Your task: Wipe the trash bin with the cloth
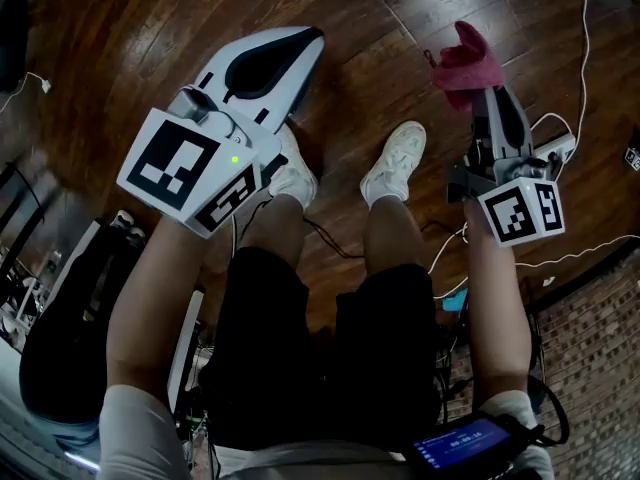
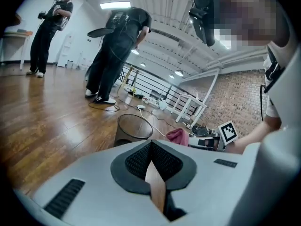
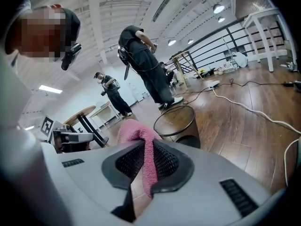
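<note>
A pink cloth (image 1: 462, 60) bunches out of my right gripper (image 1: 487, 93), which is shut on it above the wood floor. In the right gripper view the cloth (image 3: 134, 130) runs between the dark pads, and the round dark mesh trash bin (image 3: 176, 121) stands upright on the floor just beyond it. My left gripper (image 1: 305, 40) is shut with nothing in it, held over the floor to the left. From the left gripper view (image 2: 150, 145) the bin (image 2: 134, 128) is ahead, with the cloth (image 2: 178, 135) and the right gripper to its right.
My legs and white shoes (image 1: 395, 163) are between the grippers. White cables and a power strip (image 1: 555, 148) lie on the floor at right. People (image 2: 115, 51) stand beyond the bin. A white table (image 2: 190, 107) and a railing sit farther back.
</note>
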A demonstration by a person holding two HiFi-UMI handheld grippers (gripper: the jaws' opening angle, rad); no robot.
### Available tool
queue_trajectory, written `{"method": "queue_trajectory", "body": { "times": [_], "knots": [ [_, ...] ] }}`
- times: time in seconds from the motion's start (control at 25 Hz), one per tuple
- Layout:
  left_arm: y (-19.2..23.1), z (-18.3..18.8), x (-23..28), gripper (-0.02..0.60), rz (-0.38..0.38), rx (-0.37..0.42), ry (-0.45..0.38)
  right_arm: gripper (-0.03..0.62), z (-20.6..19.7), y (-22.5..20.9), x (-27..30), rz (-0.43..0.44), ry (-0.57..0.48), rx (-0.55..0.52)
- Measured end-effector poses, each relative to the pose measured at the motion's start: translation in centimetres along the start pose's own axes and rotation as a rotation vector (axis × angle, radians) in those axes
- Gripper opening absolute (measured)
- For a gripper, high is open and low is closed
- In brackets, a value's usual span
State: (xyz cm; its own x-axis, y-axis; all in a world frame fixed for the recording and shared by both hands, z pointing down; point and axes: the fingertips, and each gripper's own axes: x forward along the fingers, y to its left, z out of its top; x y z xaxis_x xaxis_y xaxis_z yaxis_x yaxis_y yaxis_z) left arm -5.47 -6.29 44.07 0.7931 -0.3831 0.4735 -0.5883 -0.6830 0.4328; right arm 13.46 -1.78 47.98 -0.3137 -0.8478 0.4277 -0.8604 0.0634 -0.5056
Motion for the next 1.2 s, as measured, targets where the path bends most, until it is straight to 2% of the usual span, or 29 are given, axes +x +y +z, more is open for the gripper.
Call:
{"method": "queue_trajectory", "body": {
  "times": [0.12,0.36,0.44,0.56,0.64,0.76,0.92,1.04,1.12,1.2],
  "knots": [
    [-1.1,3.9,-4.7,0.011,0.036,-0.027,-0.022,0.044,3.0,2.8,-2.8,-0.011,-0.007,-0.004],
    [-3.3,12.7,-14.8,0.011,0.203,-0.066,-0.132,0.044,11.3,8.3,-9.5,-0.071,-0.06,0.045],
    [-5.4,15.6,-18.1,0.011,0.228,-0.102,-0.163,0.044,14.7,10.8,-12.1,-0.087,-0.078,0.061],
    [-8.2,20.9,-22.2,0.011,0.225,-0.146,-0.221,0.044,20.7,15.4,-14.9,-0.08,-0.128,0.062],
    [-10.4,25.0,-25.0,0.011,0.216,-0.125,-0.242,0.044,25.4,19.1,-17.0,-0.058,-0.163,0.048],
    [-13.9,31.4,-29.7,0.011,0.209,-0.048,-0.281,0.044,32.3,24.9,-20.8,-0.008,-0.216,-0.009],
    [-17.5,38.5,-36.5,0.011,0.207,0.052,-0.362,0.044,38.3,31.9,-25.9,0.034,-0.264,-0.138],
    [-19.5,43.9,-39.1,0.011,0.167,0.117,-0.436,0.044,43.6,35.5,-28.2,0.043,-0.338,-0.223],
    [-21.9,45.6,-39.3,0.011,0.118,0.14,-0.46,0.044,46.0,36.7,-30.2,0.034,-0.379,-0.265],
    [-24.2,45.0,-39.3,0.011,0.081,0.146,-0.451,0.044,46.1,37.0,-32.2,0.021,-0.403,-0.271]
  ]
}}
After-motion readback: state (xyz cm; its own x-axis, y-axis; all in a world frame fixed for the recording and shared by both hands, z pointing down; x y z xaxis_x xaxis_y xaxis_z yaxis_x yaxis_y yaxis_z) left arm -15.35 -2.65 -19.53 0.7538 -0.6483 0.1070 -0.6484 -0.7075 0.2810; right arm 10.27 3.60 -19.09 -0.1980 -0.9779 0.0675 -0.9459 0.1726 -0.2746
